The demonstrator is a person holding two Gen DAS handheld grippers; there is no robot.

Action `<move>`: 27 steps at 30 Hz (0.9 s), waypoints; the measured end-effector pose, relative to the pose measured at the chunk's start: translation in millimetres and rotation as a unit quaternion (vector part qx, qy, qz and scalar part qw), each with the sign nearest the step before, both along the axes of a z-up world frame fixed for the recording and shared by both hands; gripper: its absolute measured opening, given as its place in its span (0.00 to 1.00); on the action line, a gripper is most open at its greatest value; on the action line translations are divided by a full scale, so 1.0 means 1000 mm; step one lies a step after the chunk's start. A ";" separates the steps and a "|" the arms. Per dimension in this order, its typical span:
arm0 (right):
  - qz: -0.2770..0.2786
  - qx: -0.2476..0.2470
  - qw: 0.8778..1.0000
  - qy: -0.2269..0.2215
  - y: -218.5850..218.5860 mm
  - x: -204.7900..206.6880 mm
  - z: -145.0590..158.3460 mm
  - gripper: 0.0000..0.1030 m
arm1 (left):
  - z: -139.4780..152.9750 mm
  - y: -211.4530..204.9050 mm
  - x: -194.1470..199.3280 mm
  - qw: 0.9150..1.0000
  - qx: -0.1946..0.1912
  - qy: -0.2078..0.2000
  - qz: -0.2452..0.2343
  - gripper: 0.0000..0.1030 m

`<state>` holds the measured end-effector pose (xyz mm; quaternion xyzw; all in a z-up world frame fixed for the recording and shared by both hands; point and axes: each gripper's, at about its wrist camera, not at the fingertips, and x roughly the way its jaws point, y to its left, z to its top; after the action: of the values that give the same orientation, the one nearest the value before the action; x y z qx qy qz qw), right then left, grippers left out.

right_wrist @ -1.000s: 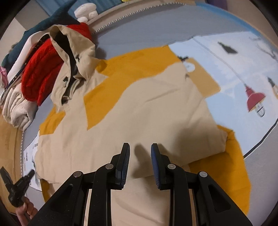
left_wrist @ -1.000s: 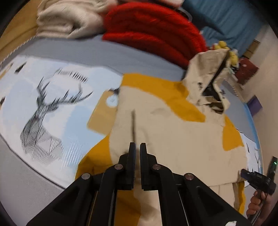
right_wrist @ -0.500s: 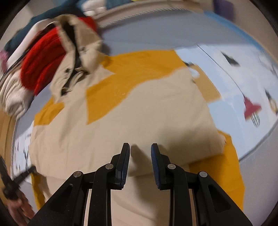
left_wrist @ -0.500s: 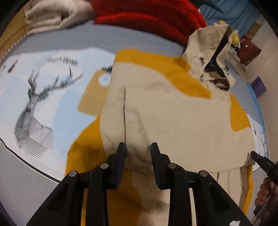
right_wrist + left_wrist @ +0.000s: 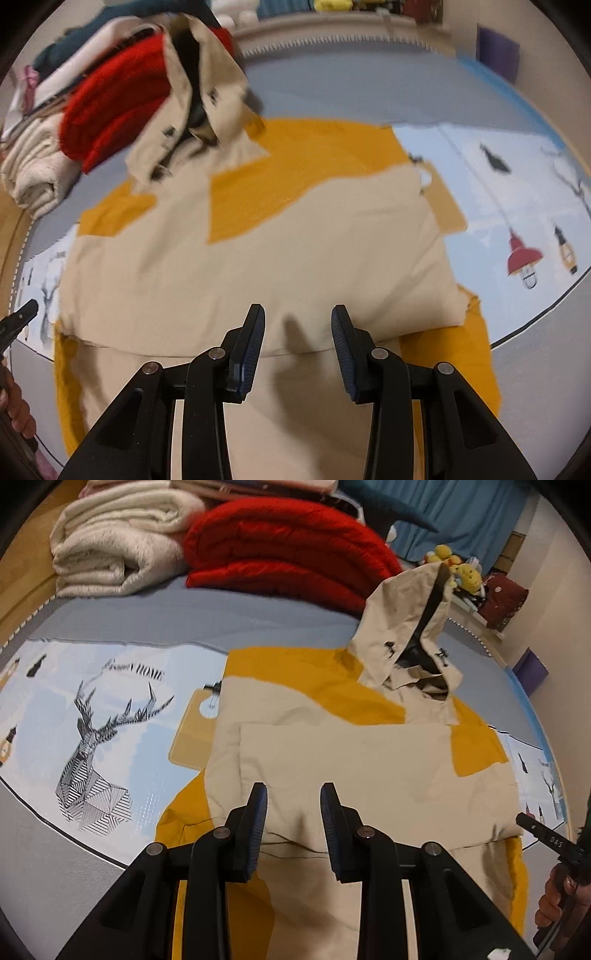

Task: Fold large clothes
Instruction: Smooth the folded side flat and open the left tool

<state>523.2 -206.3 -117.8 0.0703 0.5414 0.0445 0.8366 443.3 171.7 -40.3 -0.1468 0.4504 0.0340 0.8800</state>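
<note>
Hovering over the bed (image 5: pixel 258 624) now, both sets of tongs empty above one beige-and-mustard hooded jacket (image 5: pixel 351 760).

Left tongs (image 5: pixel 293 805): jaws partly apart, nothing between the pads, cloth showing beneath the gap. They have just been opening; no fabric caught in them.

Right tongs (image 5: pixel 297 325): jaws partly apart, a bit wider than the left pair, also bare. These too have just been opening, with nothing between them. Right view is smeared toward the top, so details there are soft.

Jacket lies flat in the middle of the bed, on a printed sheet with a deer drawing (image 5: pixel 99 746). Hood (image 5: pixel 410 635) stands up at the far end, leaning toward the stacked bedding.

Progress, as I judge it: a beige panel already lies doubled across the body, its edge running straight across just beyond the tongs. Mustard parts poke out at both sides and near the bottom corners. So one fold looks placed; hood, lower body and final halving look undone. Roughly midway at best.

Counts:
- jacket: one
- hood: one
- tongs: two pairs
- red blanket (image 5: pixel 284 554): one, folded
- cream blanket (image 5: pixel 118 550): one, folded
- yellow plush toys (image 5: pixel 458 568): at least two, hard to separate
- person's hand (image 5: pixel 557 897) on the other tool's handle: one seen in each view
</note>
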 end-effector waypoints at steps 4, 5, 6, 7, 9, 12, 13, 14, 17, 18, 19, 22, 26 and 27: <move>0.003 -0.017 0.999 -0.027 0.007 -0.014 0.029 0.38 | 0.011 -0.012 -0.011 1.000 0.003 -0.012 -0.004 0.27; 0.002 -0.017 0.999 -0.031 0.008 -0.016 0.032 0.38 | 0.013 -0.015 -0.015 1.000 0.003 -0.015 -0.005 0.27; 0.000 -0.016 0.999 -0.037 0.009 -0.021 0.040 0.38 | 0.015 -0.018 -0.018 1.000 0.004 -0.018 -0.006 0.27; 0.000 -0.016 0.999 -0.042 0.010 -0.025 0.045 0.38 | 0.017 -0.021 -0.021 1.000 0.005 -0.020 -0.007 0.27; 0.000 -0.024 0.998 -0.051 0.010 -0.036 0.057 0.38 | 0.020 -0.026 -0.025 1.000 0.006 -0.024 -0.005 0.27; 0.005 -0.032 0.997 -0.063 0.007 -0.052 0.067 0.38 | 0.024 -0.035 -0.032 0.999 0.007 -0.032 -0.004 0.27; 0.005 -0.035 0.997 -0.067 0.007 -0.057 0.070 0.38 | 0.024 -0.039 -0.034 0.999 0.008 -0.033 -0.004 0.27; 0.006 -0.036 0.997 -0.069 0.006 -0.060 0.072 0.38 | 0.025 -0.042 -0.035 0.999 0.010 -0.034 -0.006 0.27; 0.008 -0.039 0.996 -0.073 0.002 -0.067 0.076 0.38 | 0.025 -0.050 -0.036 0.999 0.020 -0.035 -0.009 0.28; 0.008 -0.040 0.997 -0.073 0.000 -0.067 0.077 0.38 | 0.025 -0.052 -0.036 0.999 0.022 -0.036 -0.009 0.29; 0.007 -0.039 0.997 -0.073 -0.001 -0.068 0.078 0.38 | 0.025 -0.054 -0.036 0.999 0.028 -0.038 -0.007 0.29; 0.006 -0.040 0.996 -0.076 -0.006 -0.066 0.080 0.38 | 0.028 -0.059 -0.034 0.997 0.048 -0.055 0.001 0.29; 0.002 -0.033 0.997 -0.067 -0.012 -0.058 0.078 0.38 | 0.034 -0.065 -0.026 0.995 0.068 -0.069 0.006 0.30; -0.001 -0.030 0.997 -0.064 -0.014 -0.056 0.077 0.38 | 0.035 -0.065 -0.024 0.995 0.072 -0.069 0.004 0.30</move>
<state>467.2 -220.3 -40.5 0.0428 0.4877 0.0321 0.8714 419.1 106.5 -4.9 -0.0870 0.3842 0.0599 0.9172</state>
